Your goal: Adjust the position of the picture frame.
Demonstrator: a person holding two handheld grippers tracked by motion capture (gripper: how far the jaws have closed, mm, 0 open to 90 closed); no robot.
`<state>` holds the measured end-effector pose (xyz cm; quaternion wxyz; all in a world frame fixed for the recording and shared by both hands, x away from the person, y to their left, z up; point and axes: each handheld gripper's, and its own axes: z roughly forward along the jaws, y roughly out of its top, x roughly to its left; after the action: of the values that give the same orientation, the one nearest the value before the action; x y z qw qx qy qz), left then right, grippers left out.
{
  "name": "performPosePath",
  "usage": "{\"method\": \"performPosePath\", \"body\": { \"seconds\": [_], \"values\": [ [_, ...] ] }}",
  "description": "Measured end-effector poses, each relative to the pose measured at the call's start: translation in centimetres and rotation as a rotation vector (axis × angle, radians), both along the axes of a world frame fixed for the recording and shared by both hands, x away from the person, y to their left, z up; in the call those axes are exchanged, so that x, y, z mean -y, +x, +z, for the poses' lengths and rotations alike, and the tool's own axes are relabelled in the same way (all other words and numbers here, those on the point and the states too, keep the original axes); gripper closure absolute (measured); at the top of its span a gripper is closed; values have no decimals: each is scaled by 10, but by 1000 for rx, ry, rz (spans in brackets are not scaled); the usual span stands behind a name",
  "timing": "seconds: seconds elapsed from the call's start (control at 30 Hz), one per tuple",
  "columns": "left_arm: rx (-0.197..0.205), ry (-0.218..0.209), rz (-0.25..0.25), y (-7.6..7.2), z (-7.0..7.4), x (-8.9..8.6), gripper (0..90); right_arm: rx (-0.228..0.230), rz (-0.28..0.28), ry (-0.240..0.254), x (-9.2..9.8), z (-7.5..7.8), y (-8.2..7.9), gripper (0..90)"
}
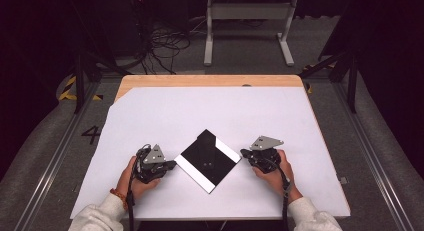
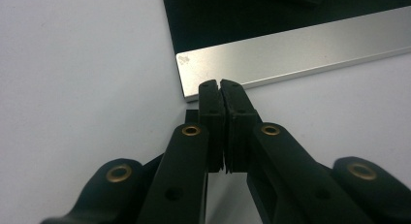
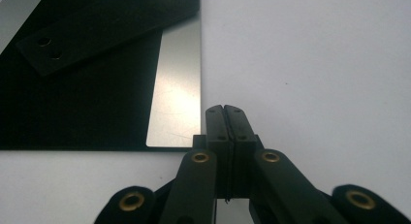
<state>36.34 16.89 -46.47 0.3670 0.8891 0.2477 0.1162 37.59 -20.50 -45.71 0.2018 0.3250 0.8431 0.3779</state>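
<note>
- Black, silver-edged plate (image 1: 207,161) is seen lying flat, turned like a diamond, near the table's (image 1: 150,106) front edge.
- Left gripper (image 1: 170,165) is held closed and empty at its left corner.
- Right gripper (image 1: 245,153), likewise closed and empty, is set equally near, at the right corner.
</note>
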Motion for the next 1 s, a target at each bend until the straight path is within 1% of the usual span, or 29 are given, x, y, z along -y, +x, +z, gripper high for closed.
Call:
{"method": "performPosePath", "body": {
  "seconds": [0.03, 0.07, 0.13, 0.17, 0.23, 0.4, 0.53, 0.67, 0.8, 0.9, 1.0],
  "values": [
    [0, 0, 0, 0, 0, 0, 875, 0, 0, 0, 0, 0, 0, 900],
    [8, 2, 3, 1, 0, 1, 874, 0, 10, -15, -2, -2, -1, 900],
    [14, 4, 7, 2, 0, 4, 871, -1, 11, -22, -3, -3, -1, 900],
    [14, 4, 7, 2, 0, 4, 871, -7, 11, -18, -2, -3, -1, 900],
    [24, 18, 3, 2, 0, 7, 871, -15, 14, -14, -2, -3, 0, 900],
    [15, 3, 0, 5, 0, 6, 874, -19, 18, -13, -1, -3, 1, 900],
    [36, 23, 8, 5, 0, 10, 868, -12, 14, -22, -1, -3, 2, 900],
    [31, 12, 9, 9, 0, 11, 860, -15, 20, -22, 0, -3, 2, 900],
    [36, 10, 6, 13, -1, 12, 858, -16, 13, -24, 0, -3, 0, 900],
    [39, 7, 5, 17, -1, 13, 857, -24, 20, -21, 2, -2, -2, 900],
    [42, 6, 7, 18, -1, 13, 853, -23, 26, -26, 3, -2, -3, 900]
  ]
}}
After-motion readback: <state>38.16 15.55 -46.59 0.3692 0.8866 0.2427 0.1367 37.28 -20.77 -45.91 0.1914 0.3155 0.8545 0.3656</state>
